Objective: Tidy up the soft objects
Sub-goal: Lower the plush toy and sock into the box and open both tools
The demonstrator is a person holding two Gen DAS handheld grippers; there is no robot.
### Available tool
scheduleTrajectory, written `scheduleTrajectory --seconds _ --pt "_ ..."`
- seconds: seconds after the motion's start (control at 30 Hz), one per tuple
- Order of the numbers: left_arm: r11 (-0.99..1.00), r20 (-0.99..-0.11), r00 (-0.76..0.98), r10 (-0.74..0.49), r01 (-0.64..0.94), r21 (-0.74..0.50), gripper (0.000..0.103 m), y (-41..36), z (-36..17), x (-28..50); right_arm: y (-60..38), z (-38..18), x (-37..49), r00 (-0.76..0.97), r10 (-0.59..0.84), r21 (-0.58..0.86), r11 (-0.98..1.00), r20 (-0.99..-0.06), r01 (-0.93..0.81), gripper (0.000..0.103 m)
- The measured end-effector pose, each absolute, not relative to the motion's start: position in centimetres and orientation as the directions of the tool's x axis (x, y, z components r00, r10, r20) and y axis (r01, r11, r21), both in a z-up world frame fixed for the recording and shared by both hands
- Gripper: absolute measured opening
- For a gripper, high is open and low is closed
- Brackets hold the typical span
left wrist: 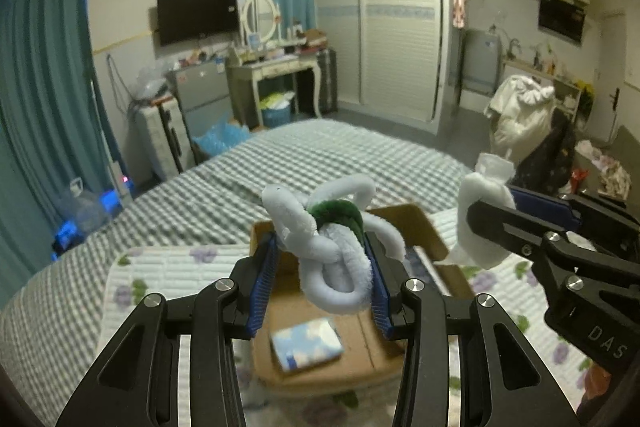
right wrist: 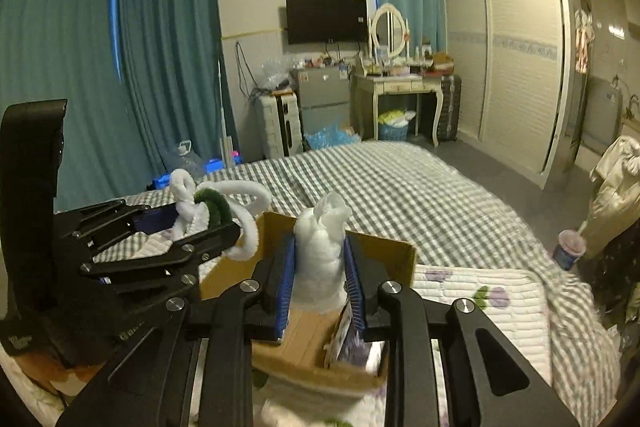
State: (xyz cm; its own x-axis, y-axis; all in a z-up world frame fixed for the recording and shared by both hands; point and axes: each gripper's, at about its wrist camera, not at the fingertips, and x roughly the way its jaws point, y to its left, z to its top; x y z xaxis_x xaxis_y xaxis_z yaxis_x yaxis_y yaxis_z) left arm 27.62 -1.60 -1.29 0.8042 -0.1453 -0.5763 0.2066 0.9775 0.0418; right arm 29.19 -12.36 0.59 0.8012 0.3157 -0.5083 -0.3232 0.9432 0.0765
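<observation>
Bedroom: plush knot (left wrist: pixel 328 247) between left gripper (left wrist: pixel 322 279) pads

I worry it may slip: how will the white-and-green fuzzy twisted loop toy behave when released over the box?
The white-and-green fuzzy twisted loop toy looks light and springy. Loops stick out freely; it may snag the cardboard box rim.

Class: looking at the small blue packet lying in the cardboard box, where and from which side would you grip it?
Grip the blue packet across its short sides, coming straight down from above: it lies flat on the floor of the open-topped cardboard box, whose walls block any sideways approach.
</observation>
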Motion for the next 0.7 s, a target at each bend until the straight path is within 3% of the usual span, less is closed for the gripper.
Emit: scheduleTrajectory --seconds 0.27,0.47,0.53,0.6,0.7 --pt "0.976 -0.655 0.749 -0.105 0.204 0.076 0.041 -1.3 -6.8 32.2 -12.0 -6.5 36.7 0.716 0.340 0.167 0.938 -0.609 -0.303 0.024" --pt "0.971 -0.664 0.740 -0.111 0.224 0.087 0.045 -2.1 -7.6 32.1 -12.7 -8.6 37.7 0.701 0.335 0.193 0.941 -0.630 -0.277 0.026" --pt "0.972 -0.662 0.743 -0.096 0.213 0.098 0.052 -2.3 -7.1 31.7 -12.9 -8.3 37.4 0.706 0.327 0.191 0.944 -0.629 -0.267 0.030" --pt "0.976 -0.648 0.757 -0.082 0.192 0.101 0.073 -2.1 -6.2 31.4 -13.3 -7.2 36.7 0.726 0.303 0.179 0.953 -0.618 -0.246 0.052" --pt "0.980 -0.625 0.779 -0.052 0.158 0.116 0.074 -1.9 -3.5 29.9 -14.3 -4.6 34.9 0.751 0.296 0.184 0.955 -0.590 -0.232 0.061"
